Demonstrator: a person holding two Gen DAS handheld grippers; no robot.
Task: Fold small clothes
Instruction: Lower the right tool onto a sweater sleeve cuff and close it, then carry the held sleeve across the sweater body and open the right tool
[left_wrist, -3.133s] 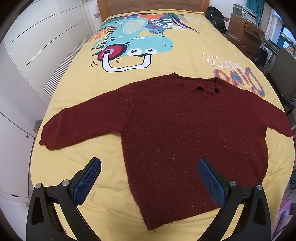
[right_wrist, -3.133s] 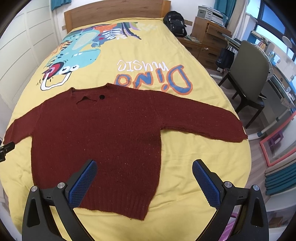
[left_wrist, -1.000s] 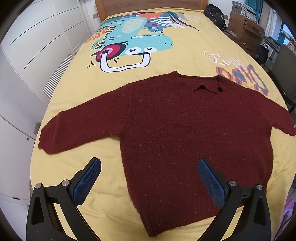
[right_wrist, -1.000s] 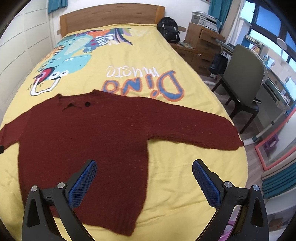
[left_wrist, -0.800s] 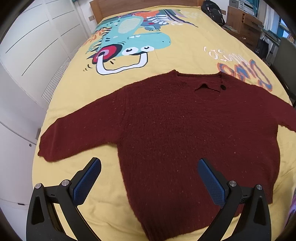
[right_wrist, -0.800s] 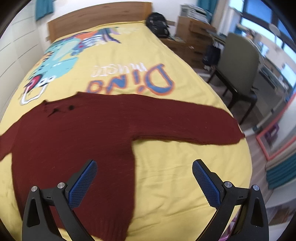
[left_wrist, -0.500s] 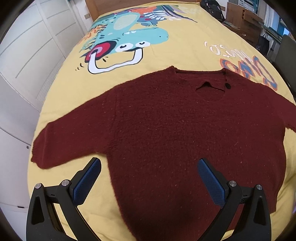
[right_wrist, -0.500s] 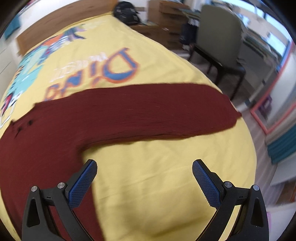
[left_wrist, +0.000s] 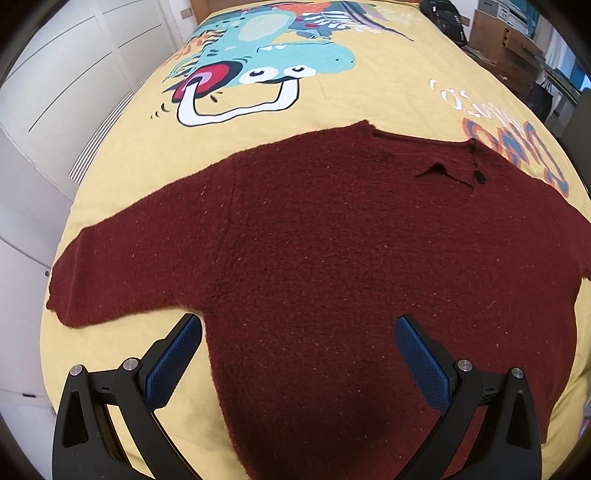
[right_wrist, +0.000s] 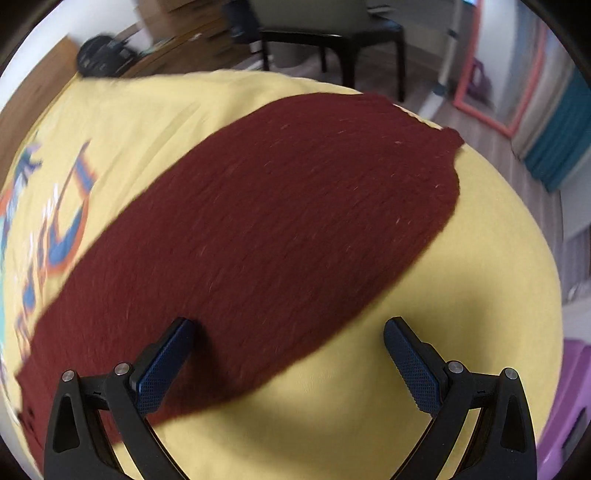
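A dark red knitted sweater (left_wrist: 351, 258) lies flat, front up, on the yellow bed cover (left_wrist: 388, 92), sleeves spread to both sides. My left gripper (left_wrist: 297, 332) is open and empty, low over the sweater's body near the left armpit. My right gripper (right_wrist: 288, 328) is open and empty, close above the right sleeve (right_wrist: 277, 214); its left fingertip (right_wrist: 181, 328) is over the sleeve's lower edge, the right fingertip over bare cover. The cuff (right_wrist: 443, 147) lies near the bed's edge.
A white wardrobe (left_wrist: 55, 92) stands left of the bed. A dark chair (right_wrist: 332, 33), a pink-framed board (right_wrist: 491, 74) and teal fabric (right_wrist: 554, 147) are on the floor right of the bed. A black bag (left_wrist: 443, 18) sits by wooden drawers (left_wrist: 506, 40).
My right gripper has swung right and dropped close over the right sleeve. My left gripper has moved forward and lower over the sweater body. Both stay open.
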